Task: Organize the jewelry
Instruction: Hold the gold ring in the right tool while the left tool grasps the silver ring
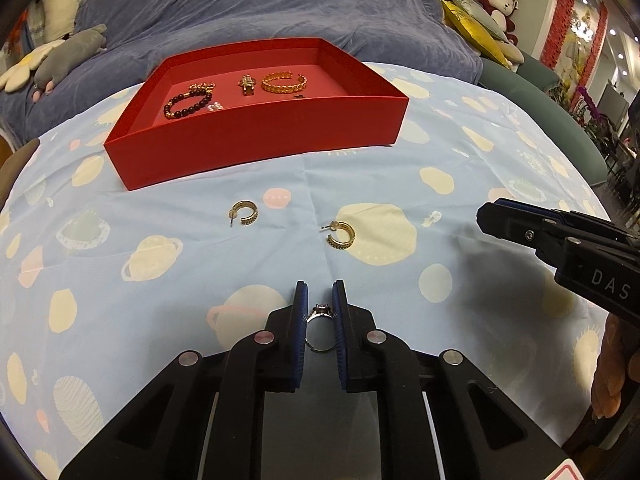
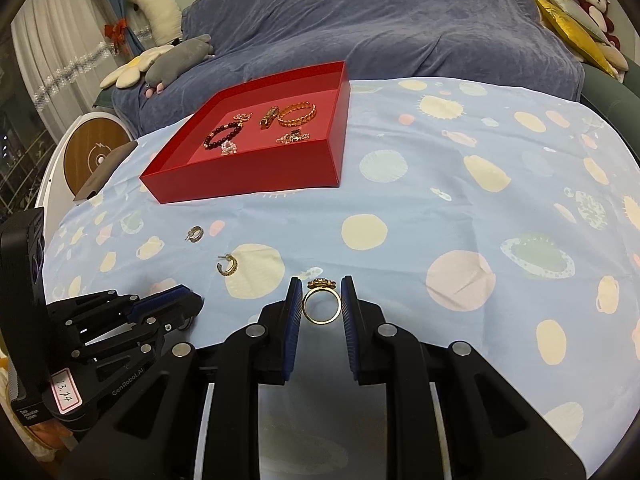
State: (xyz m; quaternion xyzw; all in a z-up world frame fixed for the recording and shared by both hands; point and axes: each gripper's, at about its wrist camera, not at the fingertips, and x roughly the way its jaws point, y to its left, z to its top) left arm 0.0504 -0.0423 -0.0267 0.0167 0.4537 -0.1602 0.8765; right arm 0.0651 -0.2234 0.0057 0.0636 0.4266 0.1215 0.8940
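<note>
A light blue cloth printed with cream, pink and pale green planets covers the table and fills the middle of both views. Behind it, across the top, lies a blue-grey blanket. Upper left in the right wrist view: a white plush, a grey plush beside a flower-shaped cushion, and white curtains. At mid left stands a round wooden disc in a white rim. Upper right — a red monkey plush above yellow and grey pillows.
</note>
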